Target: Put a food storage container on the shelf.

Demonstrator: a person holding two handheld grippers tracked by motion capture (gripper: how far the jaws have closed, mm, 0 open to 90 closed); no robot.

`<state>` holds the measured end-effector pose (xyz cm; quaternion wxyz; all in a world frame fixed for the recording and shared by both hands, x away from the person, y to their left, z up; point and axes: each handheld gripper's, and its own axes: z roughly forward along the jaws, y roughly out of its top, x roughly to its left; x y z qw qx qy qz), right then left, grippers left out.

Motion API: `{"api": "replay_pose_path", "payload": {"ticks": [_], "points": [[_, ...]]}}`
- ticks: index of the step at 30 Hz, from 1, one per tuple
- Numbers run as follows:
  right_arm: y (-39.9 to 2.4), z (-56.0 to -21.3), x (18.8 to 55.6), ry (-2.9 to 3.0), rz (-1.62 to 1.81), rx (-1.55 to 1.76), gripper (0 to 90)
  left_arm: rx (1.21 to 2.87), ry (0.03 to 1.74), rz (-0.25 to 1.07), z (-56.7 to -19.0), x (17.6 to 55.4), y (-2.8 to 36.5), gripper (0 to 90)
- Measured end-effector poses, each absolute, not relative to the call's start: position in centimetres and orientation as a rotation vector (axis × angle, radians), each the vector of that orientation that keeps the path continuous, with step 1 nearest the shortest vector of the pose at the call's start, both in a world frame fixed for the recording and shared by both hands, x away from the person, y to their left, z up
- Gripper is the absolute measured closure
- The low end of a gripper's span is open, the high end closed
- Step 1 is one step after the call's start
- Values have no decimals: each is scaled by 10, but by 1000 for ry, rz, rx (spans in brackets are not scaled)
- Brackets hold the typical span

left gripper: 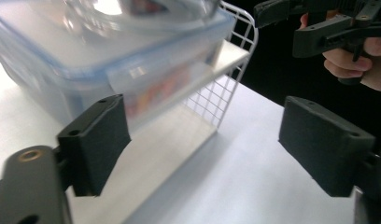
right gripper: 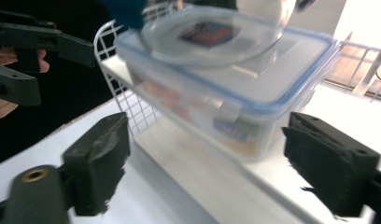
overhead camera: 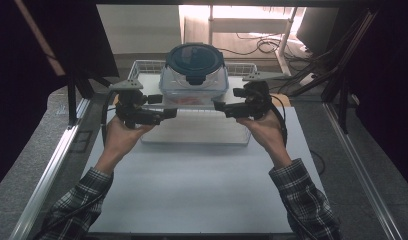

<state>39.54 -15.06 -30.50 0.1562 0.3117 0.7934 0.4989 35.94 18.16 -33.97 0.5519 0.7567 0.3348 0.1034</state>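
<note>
A clear rectangular box (overhead camera: 194, 87) with a blue-edged lid sits in a white wire basket (overhead camera: 192, 142) at the far middle of the table. On top of it stands a round container (overhead camera: 194, 56) with a dark blue lid. My left gripper (overhead camera: 163, 106) hangs open at the basket's left side and my right gripper (overhead camera: 227, 100) hangs open at its right side, each pointing inward. In the left gripper view the left gripper (left gripper: 207, 149) holds nothing, with the box (left gripper: 86, 51) beyond its left pad. In the right gripper view the right gripper (right gripper: 207, 172) frames the box (right gripper: 235, 88) without touching it.
A white sheet (overhead camera: 192, 185) covers the table in front of the basket. Metal rails (overhead camera: 52, 165) run along both sides. Dark frame posts (overhead camera: 72, 95) and cables (overhead camera: 262, 45) stand behind the basket.
</note>
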Motion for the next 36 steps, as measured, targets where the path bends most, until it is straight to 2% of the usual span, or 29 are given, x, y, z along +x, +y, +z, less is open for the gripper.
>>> {"api": "replay_pose_path", "payload": {"ticks": [5, 11, 36], "points": [[-150, -322, 380, 2314, 1409, 851, 59, 1776, 794, 203, -362, 348, 184, 96], [-154, -347, 365, 2349, 1414, 842, 39, 1813, 789, 211, -384, 329, 185, 65], [-172, -423, 320, 2410, 1317, 852, 17, 1867, 840, 223, -469, 282, 189, 50]]}}
